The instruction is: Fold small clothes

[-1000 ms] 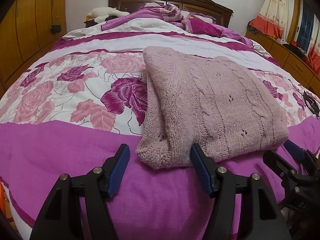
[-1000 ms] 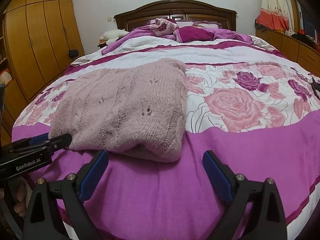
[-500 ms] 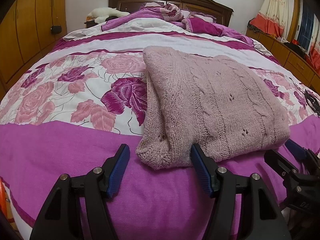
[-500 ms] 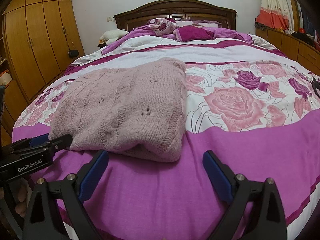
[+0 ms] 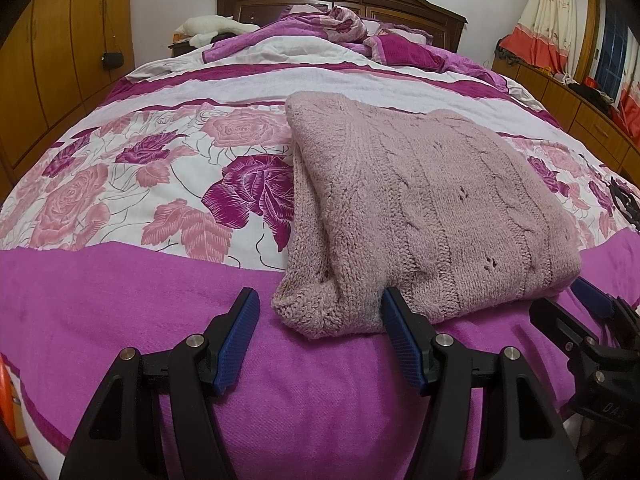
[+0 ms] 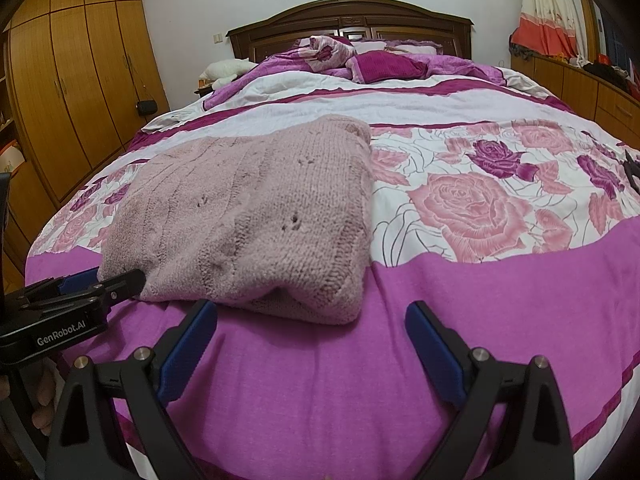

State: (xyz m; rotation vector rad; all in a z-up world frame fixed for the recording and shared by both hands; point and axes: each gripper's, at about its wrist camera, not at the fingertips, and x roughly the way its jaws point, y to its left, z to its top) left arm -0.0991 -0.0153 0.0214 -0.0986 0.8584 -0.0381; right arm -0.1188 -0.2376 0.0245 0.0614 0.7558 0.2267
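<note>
A folded pink knitted sweater (image 5: 420, 208) (image 6: 248, 216) lies on the floral bedspread (image 5: 120, 200), its near edge on the plain magenta band. My left gripper (image 5: 320, 316) is open just in front of the sweater's near left corner; the corner shows between the blue pads, which do not press on it. In the right wrist view it comes in from the left (image 6: 108, 278), tips at the sweater's edge. My right gripper (image 6: 312, 320) stands open and empty over the magenta band before the near right corner. It also shows at the left wrist view's right edge (image 5: 572, 308).
A crumpled quilt (image 6: 360, 60) and a white soft toy (image 5: 212, 26) lie by the dark wooden headboard (image 6: 348, 20). A wooden wardrobe (image 6: 72, 92) stands on the left, low cabinets (image 6: 600, 92) and curtains on the right. A small black object (image 5: 624, 200) rests on the bed's right side.
</note>
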